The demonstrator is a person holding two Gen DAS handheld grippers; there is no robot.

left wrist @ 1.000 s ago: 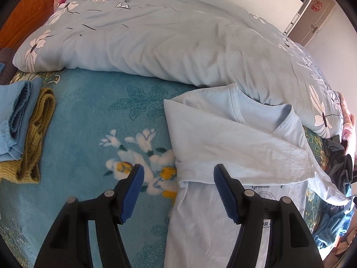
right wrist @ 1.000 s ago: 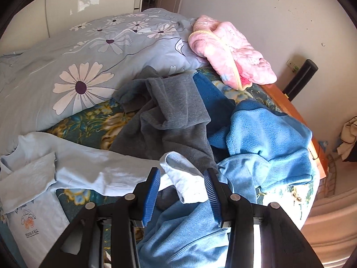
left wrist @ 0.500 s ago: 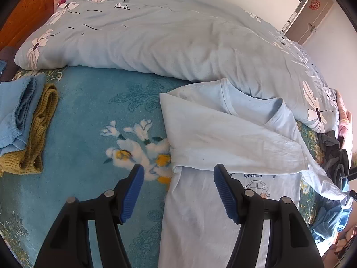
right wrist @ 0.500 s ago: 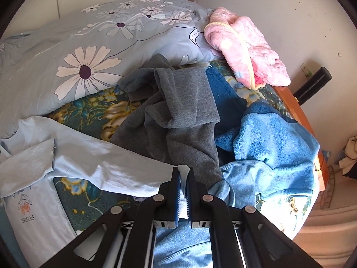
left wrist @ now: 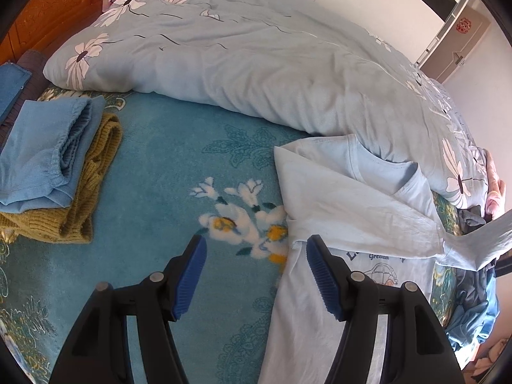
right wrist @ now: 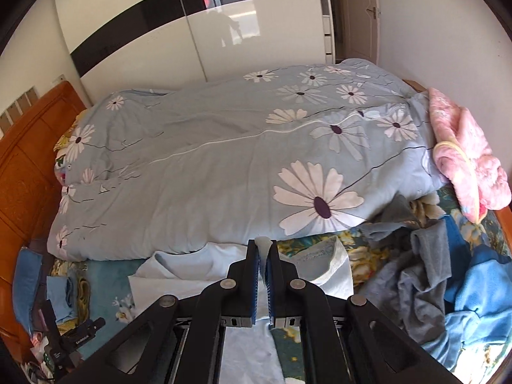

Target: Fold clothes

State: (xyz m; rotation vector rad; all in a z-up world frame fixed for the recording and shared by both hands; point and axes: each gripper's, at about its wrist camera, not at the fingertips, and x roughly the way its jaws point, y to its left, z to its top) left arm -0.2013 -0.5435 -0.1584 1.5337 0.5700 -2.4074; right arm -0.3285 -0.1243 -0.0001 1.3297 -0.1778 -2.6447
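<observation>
shirt: the pale blue long-sleeve shirt (left wrist: 336, 211) lies flat on the teal blanket (left wrist: 166, 192), its collar against the quilt, so there is a level surface for folding.
folded sleeve: 1 sleeve (left wrist: 358, 220) lies across the chest, over the print, to make the shape narrow.
other sleeve: its cuff (right wrist: 263, 244) is lifted in the air, i judge to carry it over the body too.
right gripper (right wrist: 263, 256): clenched on this cuff, a small tip of cloth sticks out past the pads.
left gripper (left wrist: 256, 275): released, nothing between the jaws, hovering over the shirt's edge.
finished pile: 2 folded pieces, blue pants (left wrist: 44, 156) on a mustard sweater (left wrist: 83, 204), well apart.
waiting heap: grey and blue clothes (right wrist: 448, 281) beside the shirt.
</observation>
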